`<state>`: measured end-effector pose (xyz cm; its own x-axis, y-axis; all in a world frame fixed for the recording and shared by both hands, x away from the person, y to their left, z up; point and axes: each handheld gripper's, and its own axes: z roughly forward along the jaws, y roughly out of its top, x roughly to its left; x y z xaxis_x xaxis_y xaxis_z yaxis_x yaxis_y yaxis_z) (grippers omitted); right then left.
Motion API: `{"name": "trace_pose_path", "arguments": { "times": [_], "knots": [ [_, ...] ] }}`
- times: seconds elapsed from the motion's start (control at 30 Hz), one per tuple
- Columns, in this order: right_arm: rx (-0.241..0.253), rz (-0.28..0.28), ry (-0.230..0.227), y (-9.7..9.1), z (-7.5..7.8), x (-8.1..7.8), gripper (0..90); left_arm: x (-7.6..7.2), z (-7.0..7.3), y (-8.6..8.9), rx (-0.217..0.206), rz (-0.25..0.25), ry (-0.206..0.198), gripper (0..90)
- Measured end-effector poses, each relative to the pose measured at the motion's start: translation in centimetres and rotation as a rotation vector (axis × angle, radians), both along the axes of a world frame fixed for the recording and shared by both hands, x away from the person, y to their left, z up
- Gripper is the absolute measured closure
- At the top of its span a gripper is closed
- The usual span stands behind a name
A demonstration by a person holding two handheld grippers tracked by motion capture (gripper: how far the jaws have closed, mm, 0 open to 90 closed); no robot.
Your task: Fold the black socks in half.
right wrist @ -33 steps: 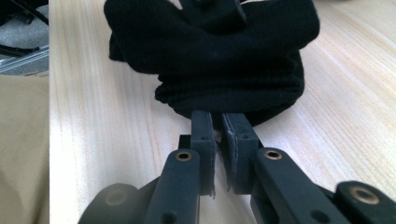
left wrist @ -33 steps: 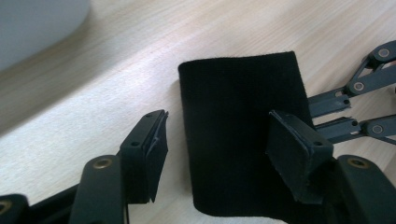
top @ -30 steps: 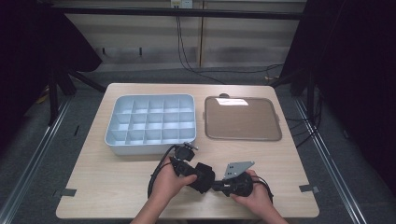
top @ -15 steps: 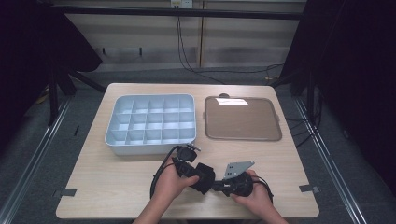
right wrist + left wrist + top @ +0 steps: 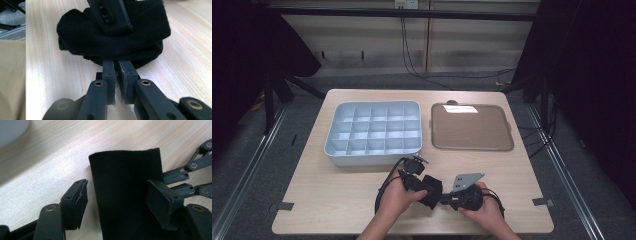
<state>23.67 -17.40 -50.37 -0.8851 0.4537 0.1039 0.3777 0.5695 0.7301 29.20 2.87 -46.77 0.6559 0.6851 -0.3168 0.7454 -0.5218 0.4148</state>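
A black cloth (image 5: 433,190) lies bunched on the wooden table near its front edge, between both hands. My left gripper (image 5: 117,187) straddles a flat band of the cloth (image 5: 125,170). Its jaws have just been opening. The left pad (image 5: 76,200) stands clear of the fabric and the right pad (image 5: 162,202) sits at its edge. One left finger (image 5: 110,15) crosses over the bundle (image 5: 80,32). My right gripper (image 5: 116,65) is shut on the near edge of the cloth. From above, the left gripper (image 5: 426,186) and right gripper (image 5: 444,200) face each other across it.
A pale blue tray (image 5: 372,156) with several compartments stands just beyond the hands at mid-left. A flat brown tray (image 5: 472,127) lies at the back right. A black cable (image 5: 384,192) loops beside the left hand. The table's front edge (image 5: 412,232) is close.
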Motion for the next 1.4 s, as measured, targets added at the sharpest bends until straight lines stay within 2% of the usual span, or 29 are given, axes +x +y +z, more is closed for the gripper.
{"name": "trace_pose_path", "arguments": {
  "times": [0.23, 0.47, 0.67, 0.8, 1.0, 1.17, 1.4],
  "knots": [
    [-0.001, 0.001, 0.000, -0.07, 0.00, 0.02, 83.9, -0.10, -0.15, -0.33, -0.004, 0.006, 0.022, 34.4],
    [-0.001, 0.002, 0.001, -0.14, 0.00, 0.04, 84.0, -0.12, -0.19, -0.53, -0.011, 0.003, 0.042, 38.6],
    [-0.002, 0.002, 0.001, -0.16, 0.00, 0.04, 84.0, -0.21, -0.18, -0.66, -0.016, 0.003, 0.047, 41.2],
    [-0.001, 0.001, 0.002, -0.18, 0.00, 0.05, 84.1, -0.29, -0.05, -0.80, -0.011, -0.013, 0.041, 46.5],
    [-0.001, -0.001, 0.003, -0.18, -0.01, 0.04, 84.1, -0.30, 0.09, -0.80, -0.024, -0.014, 0.062, 56.9],
    [0.002, -0.004, 0.004, -0.17, -0.02, 0.04, 84.0, -0.42, 0.27, -0.77, -0.031, -0.020, 0.052, 67.2],
    [0.004, -0.003, 0.005, -0.19, -0.04, 0.03, 83.4, -0.49, 0.56, -0.84, -0.013, -0.031, 0.042, 70.6]
  ]
}}
